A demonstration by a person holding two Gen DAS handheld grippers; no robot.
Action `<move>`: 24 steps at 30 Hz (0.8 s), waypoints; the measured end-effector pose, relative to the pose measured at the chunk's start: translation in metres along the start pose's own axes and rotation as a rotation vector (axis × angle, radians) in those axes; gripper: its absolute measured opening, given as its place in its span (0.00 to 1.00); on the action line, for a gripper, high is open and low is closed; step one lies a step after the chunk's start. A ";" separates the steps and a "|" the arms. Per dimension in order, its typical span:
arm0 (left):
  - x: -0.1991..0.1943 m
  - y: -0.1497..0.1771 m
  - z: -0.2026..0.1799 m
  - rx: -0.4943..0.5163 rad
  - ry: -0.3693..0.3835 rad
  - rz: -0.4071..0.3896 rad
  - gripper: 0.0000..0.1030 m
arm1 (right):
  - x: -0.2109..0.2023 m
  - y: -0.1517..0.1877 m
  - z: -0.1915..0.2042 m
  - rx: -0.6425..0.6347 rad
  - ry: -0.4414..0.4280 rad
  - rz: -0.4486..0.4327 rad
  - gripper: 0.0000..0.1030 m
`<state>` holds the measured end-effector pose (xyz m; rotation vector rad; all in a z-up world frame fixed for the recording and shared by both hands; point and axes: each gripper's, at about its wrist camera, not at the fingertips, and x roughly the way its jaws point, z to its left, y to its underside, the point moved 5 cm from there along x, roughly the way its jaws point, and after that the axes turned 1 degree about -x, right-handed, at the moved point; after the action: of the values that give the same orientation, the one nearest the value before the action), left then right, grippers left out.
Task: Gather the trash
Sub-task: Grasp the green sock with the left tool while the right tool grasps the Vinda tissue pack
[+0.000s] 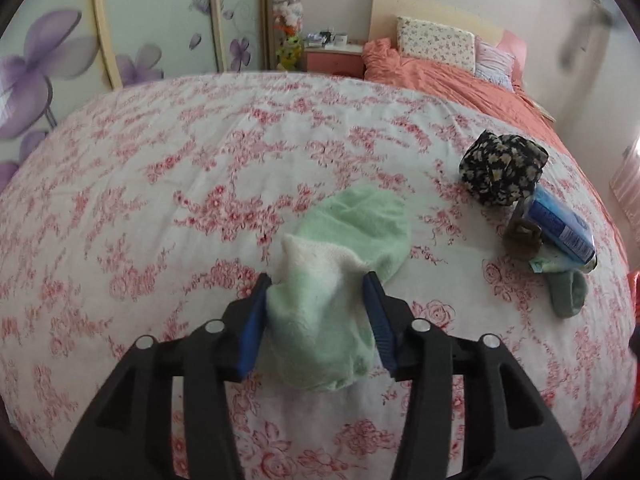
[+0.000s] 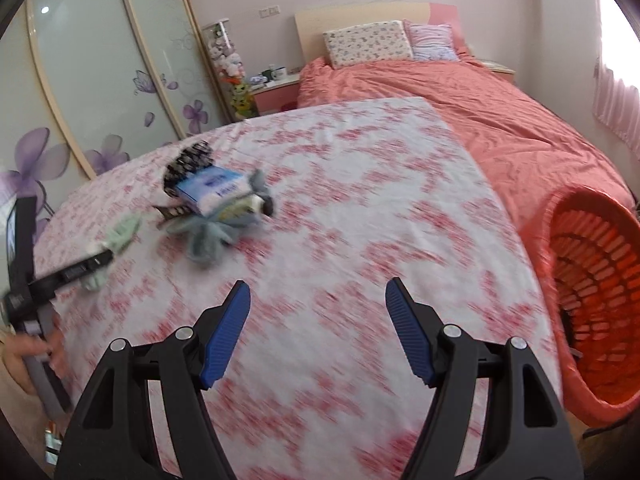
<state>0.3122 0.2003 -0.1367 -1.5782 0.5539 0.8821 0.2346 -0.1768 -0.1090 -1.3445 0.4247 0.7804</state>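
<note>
On the bed: a white sheet with pink flowers (image 1: 160, 200) has a few things lying on it.
Left gripper (image 1: 318, 312): its blue jaws are squeezed on a soft green and white sock (image 1: 332, 308). The far end of the sock lies on the sheet.
Right gripper (image 2: 318, 328): its jaws are wide apart with nothing between them. It hangs over a bare part of the sheet. This picture is blurry.
Little pile: a blue and white packet (image 1: 560, 224), a black cloth with small pale flowers (image 1: 500, 168), a brown hair clip (image 1: 522, 236) and a grey-green sock (image 1: 568, 292) sit close together, well apart from the left gripper.
Basket: an orange plastic basket with holes in its wall (image 2: 592, 280) lies tipped on its side at the edge of the bed. I see nothing in it, but part of it is hidden.
Done so far: I think very little. One sock is grabbed.
Left to do: I think the sock must go to the basket, then the pile must be picked up too.
</note>
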 end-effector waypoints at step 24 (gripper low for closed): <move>0.005 0.000 -0.003 0.024 0.015 0.000 0.52 | 0.090 -0.059 0.086 -0.320 -0.038 0.109 0.62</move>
<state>0.3159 0.1978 -0.1401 -1.5641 0.5724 0.8613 0.3243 -0.0726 -0.1117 -1.6106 0.3542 0.9936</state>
